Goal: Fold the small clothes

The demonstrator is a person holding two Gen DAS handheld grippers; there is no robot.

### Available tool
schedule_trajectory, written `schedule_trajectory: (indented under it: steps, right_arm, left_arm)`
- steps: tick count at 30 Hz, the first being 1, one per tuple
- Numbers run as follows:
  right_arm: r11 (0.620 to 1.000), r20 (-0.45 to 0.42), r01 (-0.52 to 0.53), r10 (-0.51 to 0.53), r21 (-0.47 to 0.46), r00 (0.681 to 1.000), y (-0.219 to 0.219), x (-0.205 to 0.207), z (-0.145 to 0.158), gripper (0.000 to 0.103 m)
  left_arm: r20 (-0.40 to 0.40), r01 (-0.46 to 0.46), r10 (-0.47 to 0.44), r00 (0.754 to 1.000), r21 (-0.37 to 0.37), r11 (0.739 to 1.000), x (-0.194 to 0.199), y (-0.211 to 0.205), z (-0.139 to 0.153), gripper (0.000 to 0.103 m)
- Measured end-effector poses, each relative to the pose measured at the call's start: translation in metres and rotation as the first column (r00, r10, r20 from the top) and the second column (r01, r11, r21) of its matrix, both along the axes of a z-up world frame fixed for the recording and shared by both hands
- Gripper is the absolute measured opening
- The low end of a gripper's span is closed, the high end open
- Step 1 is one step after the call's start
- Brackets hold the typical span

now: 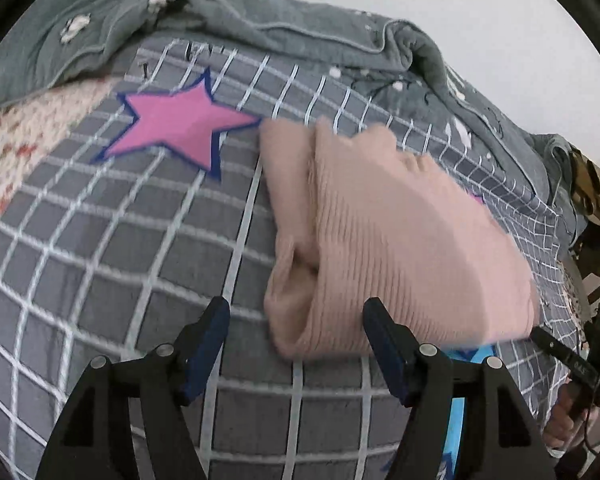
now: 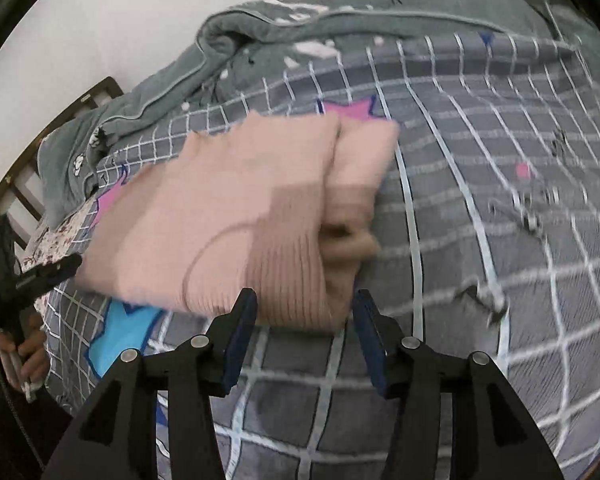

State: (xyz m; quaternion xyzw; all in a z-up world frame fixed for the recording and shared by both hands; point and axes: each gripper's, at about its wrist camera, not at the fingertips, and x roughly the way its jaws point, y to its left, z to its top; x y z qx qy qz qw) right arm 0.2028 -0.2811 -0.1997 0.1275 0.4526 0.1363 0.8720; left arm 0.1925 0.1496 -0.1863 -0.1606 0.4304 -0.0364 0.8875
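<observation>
A folded pink ribbed sweater (image 1: pixel 400 232) (image 2: pixel 228 208) lies on a grey checked bed sheet (image 1: pixel 120 240) (image 2: pixel 500 240). My left gripper (image 1: pixel 297 308) is open just in front of the sweater's near left corner. The folded edge shows between its fingertips, and the pads do not press on it. My right gripper (image 2: pixel 305 298) is open at the sweater's near right corner, its pads also clear of the cloth. Each view catches the other gripper's finger at its edge: the right one (image 1: pixel 560 356) and the left one (image 2: pixel 48 272), the latter held by a hand (image 2: pixel 28 352).
A crumpled grey-green blanket (image 1: pixel 260 20) (image 2: pixel 260 28) is piled along the far side against a white wall. The sheet has a pink star (image 1: pixel 176 124) and a blue star (image 2: pixel 124 328). Floral fabric (image 1: pixel 16 152) lies at the left. A wooden slatted frame (image 2: pixel 96 92) stands beyond the bed.
</observation>
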Motion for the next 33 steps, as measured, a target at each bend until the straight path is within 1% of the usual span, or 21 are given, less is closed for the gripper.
schedule_trajectory:
  steps: [4, 8, 10, 12, 13, 15, 18, 19, 20, 21, 22, 23, 24, 25, 27, 30, 33]
  right_arm:
    - [0.999, 0.003, 0.024, -0.024, 0.033, 1.000, -0.005, 0.002, -0.006, 0.050]
    - [0.997, 0.000, 0.046, -0.046, 0.054, 0.999, -0.005, 0.012, -0.011, 0.050]
    - [0.997, 0.008, 0.051, -0.051, 0.051, 0.999, -0.003, 0.016, -0.013, 0.049]
    - [0.997, 0.016, 0.057, -0.058, 0.047, 0.998, -0.002, 0.020, -0.015, 0.049]
    - [0.997, 0.018, 0.058, -0.059, 0.043, 0.998, -0.001, 0.022, -0.015, 0.049]
    - [0.997, 0.019, 0.059, -0.060, 0.046, 0.998, 0.000, 0.027, -0.015, 0.049]
    - [0.993, 0.004, 0.070, -0.070, 0.091, 0.998, -0.006, 0.033, -0.018, 0.048]
    - [0.991, -0.008, 0.081, -0.080, 0.109, 0.997, -0.008, 0.035, -0.018, 0.047]
    - [0.990, -0.013, 0.084, -0.083, 0.114, 0.996, -0.010, 0.036, -0.019, 0.042]
    - [0.989, -0.018, 0.081, -0.080, 0.121, 0.997, -0.010, 0.037, -0.020, 0.034]
    - [0.987, -0.028, 0.067, -0.063, 0.148, 0.998, -0.011, 0.038, -0.021, 0.027]
    - [0.981, -0.040, 0.061, -0.054, 0.184, 0.998, -0.014, 0.039, -0.023, 0.017]
    - [0.974, -0.051, 0.069, -0.059, 0.215, 0.997, -0.017, 0.039, -0.023, 0.014]
    - [0.967, -0.058, 0.072, -0.060, 0.243, 0.997, -0.020, 0.038, -0.022, 0.014]
    - [0.960, -0.043, 0.075, -0.066, 0.269, 0.997, -0.026, 0.032, -0.016, 0.012]
    - [0.963, -0.015, 0.064, -0.062, 0.263, 0.998, -0.025, 0.021, -0.006, 0.010]
    - [0.966, -0.005, 0.060, -0.061, 0.252, 0.998, -0.027, 0.008, 0.001, 0.010]
  left_arm:
    - [0.030, 0.006, -0.006, 1.000, 0.000, 1.000, 0.000, -0.001, -0.002, 0.067]
    - [0.024, -0.002, 0.003, 1.000, -0.042, 0.999, 0.012, -0.001, -0.009, 0.066]
    - [0.029, -0.009, 0.010, 1.000, -0.042, 0.999, 0.016, -0.003, -0.011, 0.058]
    - [0.032, -0.004, 0.006, 0.999, -0.042, 0.999, 0.019, -0.005, -0.012, 0.045]
    - [0.029, -0.001, 0.003, 1.000, -0.049, 0.999, 0.021, -0.006, -0.013, 0.043]
    - [0.022, 0.005, -0.003, 1.000, -0.077, 0.997, 0.024, -0.006, -0.014, 0.030]
    - [0.010, -0.008, 0.010, 1.000, -0.124, 0.992, 0.026, -0.006, -0.016, 0.021]
    - [0.009, -0.015, 0.016, 1.000, -0.131, 0.991, 0.026, -0.006, -0.015, 0.019]
    - [0.011, -0.019, 0.020, 1.000, -0.133, 0.991, 0.026, -0.006, -0.015, 0.017]
    - [0.012, -0.022, 0.024, 1.000, -0.127, 0.992, 0.025, -0.008, -0.013, 0.016]
    - [0.013, -0.023, 0.024, 1.000, -0.118, 0.993, 0.025, -0.009, -0.012, 0.015]
    - [0.015, -0.024, 0.026, 1.000, -0.110, 0.994, 0.024, -0.010, -0.009, 0.014]
    - [0.020, -0.027, 0.029, 0.999, -0.103, 0.994, 0.021, -0.011, -0.006, 0.013]
    - [0.023, -0.027, 0.030, 0.999, -0.099, 0.995, 0.020, -0.012, -0.004, 0.013]
    - [0.035, -0.026, 0.029, 0.999, -0.092, 0.995, 0.013, -0.013, 0.003, 0.012]
    - [0.036, -0.023, 0.026, 0.999, -0.086, 0.996, 0.005, -0.015, 0.008, 0.012]
    - [0.029, -0.019, 0.022, 0.999, -0.087, 0.996, -0.006, -0.020, 0.009, 0.012]
